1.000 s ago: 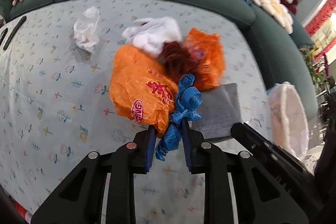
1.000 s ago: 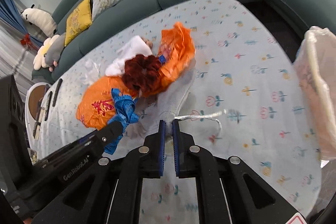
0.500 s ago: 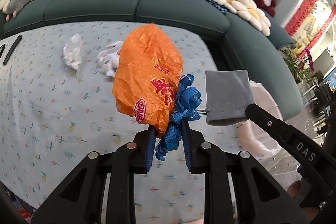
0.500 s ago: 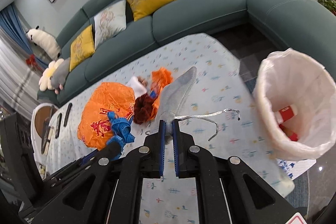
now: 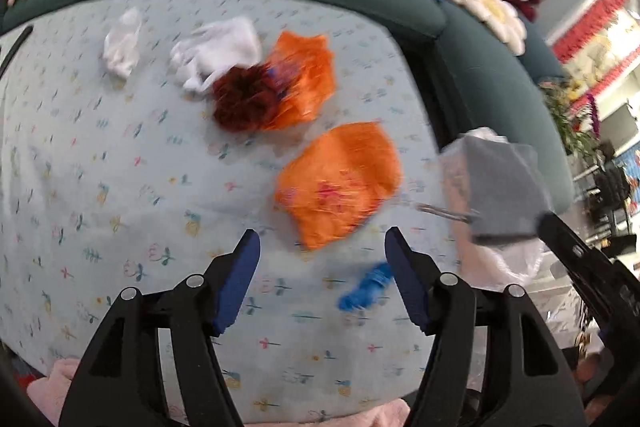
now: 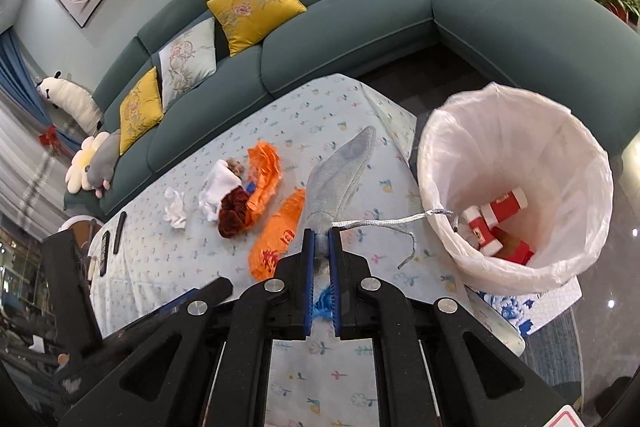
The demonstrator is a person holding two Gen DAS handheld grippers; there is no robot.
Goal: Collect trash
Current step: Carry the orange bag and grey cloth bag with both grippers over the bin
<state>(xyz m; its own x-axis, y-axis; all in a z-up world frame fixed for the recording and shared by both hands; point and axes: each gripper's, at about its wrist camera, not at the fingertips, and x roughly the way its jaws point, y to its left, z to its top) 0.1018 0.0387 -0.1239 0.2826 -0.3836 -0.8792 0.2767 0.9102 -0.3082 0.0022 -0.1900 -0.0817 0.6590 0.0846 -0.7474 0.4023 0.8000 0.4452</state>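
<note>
Jaws of the left gripper [image 5: 322,279] just sprang apart, empty; right gripper [image 6: 321,267] pinches the soft, light grey drawstring pouch [image 6: 340,175] by its gathered neck near the bench's bin-side edge

The left tongs [image 5: 322,251] have just been opening; their blue pads [image 5: 236,279] stand wide with nothing pressed between them. Beyond the tips, blurred, an orange plastic bag [image 5: 340,183] and a blue ribbon [image 5: 366,287] lie near the counter's [image 5: 100,187] right edge. Farther in sit a second orange bag [image 5: 306,79], a dark red fluffy thing [image 5: 244,99], white cloth [image 5: 216,51] and a crumpled tissue [image 5: 122,45]. Past the right edge, a grey pouch [image 5: 502,187] hangs over a white-lined bin [image 5: 508,259].
</note>
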